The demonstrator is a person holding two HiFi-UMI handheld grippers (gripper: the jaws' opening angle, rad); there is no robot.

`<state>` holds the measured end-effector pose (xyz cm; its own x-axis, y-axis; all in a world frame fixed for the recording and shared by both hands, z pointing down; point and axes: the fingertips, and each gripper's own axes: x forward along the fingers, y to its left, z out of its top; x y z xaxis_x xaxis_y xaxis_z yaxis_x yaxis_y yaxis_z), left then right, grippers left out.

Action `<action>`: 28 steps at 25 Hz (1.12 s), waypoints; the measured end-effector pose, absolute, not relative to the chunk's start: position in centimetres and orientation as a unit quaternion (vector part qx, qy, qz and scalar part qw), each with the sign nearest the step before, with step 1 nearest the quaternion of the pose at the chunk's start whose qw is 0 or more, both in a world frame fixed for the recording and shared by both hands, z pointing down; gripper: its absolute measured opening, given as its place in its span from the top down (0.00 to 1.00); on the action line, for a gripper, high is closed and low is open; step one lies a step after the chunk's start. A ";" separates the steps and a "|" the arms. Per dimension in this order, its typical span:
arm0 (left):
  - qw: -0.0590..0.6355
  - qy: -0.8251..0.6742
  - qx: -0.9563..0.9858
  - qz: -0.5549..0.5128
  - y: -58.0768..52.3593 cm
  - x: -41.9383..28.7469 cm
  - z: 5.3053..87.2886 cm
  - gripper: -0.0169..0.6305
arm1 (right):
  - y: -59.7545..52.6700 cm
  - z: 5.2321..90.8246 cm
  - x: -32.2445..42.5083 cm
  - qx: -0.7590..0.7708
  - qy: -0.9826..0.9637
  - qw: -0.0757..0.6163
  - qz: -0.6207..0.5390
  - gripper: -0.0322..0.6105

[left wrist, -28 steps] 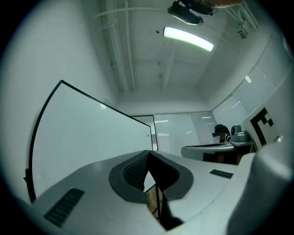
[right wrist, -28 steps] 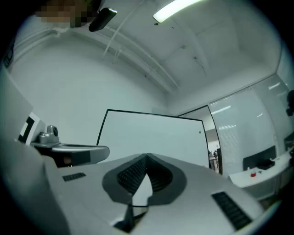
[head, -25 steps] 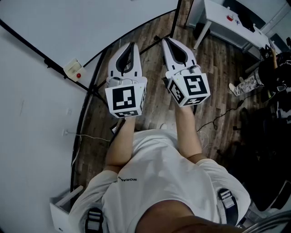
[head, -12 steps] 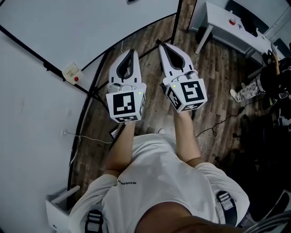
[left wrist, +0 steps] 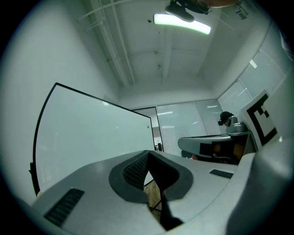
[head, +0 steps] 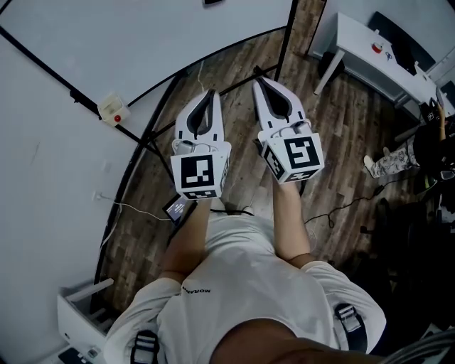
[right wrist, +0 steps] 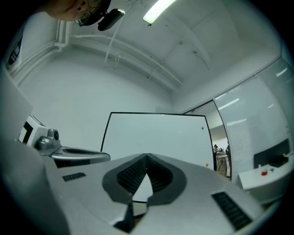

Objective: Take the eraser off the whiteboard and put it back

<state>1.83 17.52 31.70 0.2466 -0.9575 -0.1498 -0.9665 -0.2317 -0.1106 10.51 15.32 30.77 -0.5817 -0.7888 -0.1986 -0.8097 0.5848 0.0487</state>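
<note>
Both forearms reach forward side by side over the wooden floor, the left gripper point(head: 208, 93) and right gripper point(head: 260, 82) pointing toward the whiteboard point(head: 156, 43). Each one's fingers are clenched on nothing. What looks like the eraser point(head: 114, 108), a pale block with a red spot, sits on the board's black edge, well left of the left gripper.

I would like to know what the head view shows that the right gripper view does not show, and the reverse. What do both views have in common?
Only the head view: the person's white shirt, the wooden floor, and what is probably the eraser, a small pale block with a red spot.
Only the right gripper view: the ceiling light and two small coloured dots on the whiteboard ahead.
Both: the right claw, shut and empty, the left claw beside it, and the white desk.
</note>
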 end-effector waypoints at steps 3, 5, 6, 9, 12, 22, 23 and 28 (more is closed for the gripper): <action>0.091 0.620 -0.778 0.027 16.9 1.6 31.9 0.97 | 14.7 31.3 10.3 -0.443 0.891 0.076 0.064 0.93; 0.087 0.623 -0.777 0.028 16.0 1.5 32.2 0.97 | 13.9 31.6 9.9 -0.434 0.895 0.072 0.065 0.93; 0.084 0.623 -0.777 0.028 15.6 1.5 32.4 0.97 | 13.5 31.9 9.7 -0.431 0.897 0.069 0.063 0.93; 0.081 0.622 -0.778 0.028 14.0 1.1 32.9 0.97 | 11.8 32.3 9.1 -0.429 0.899 0.067 0.060 0.93; 0.084 0.622 -0.778 0.035 11.6 0.4 32.7 0.97 | 9.6 32.1 8.6 -0.431 0.898 0.067 0.065 0.93; 0.082 0.609 -0.787 0.054 0.3 -3.4 31.9 0.97 | -1.3 31.5 4.4 -0.441 0.893 0.059 0.075 0.93; 0.083 0.607 -0.788 0.056 -0.9 -3.7 31.5 0.97 | -2.5 31.1 3.9 -0.442 0.892 0.058 0.077 0.93; 0.097 0.594 -0.796 0.061 -6.0 -5.3 29.5 0.97 | -7.7 28.9 1.7 -0.452 0.886 0.054 0.088 0.93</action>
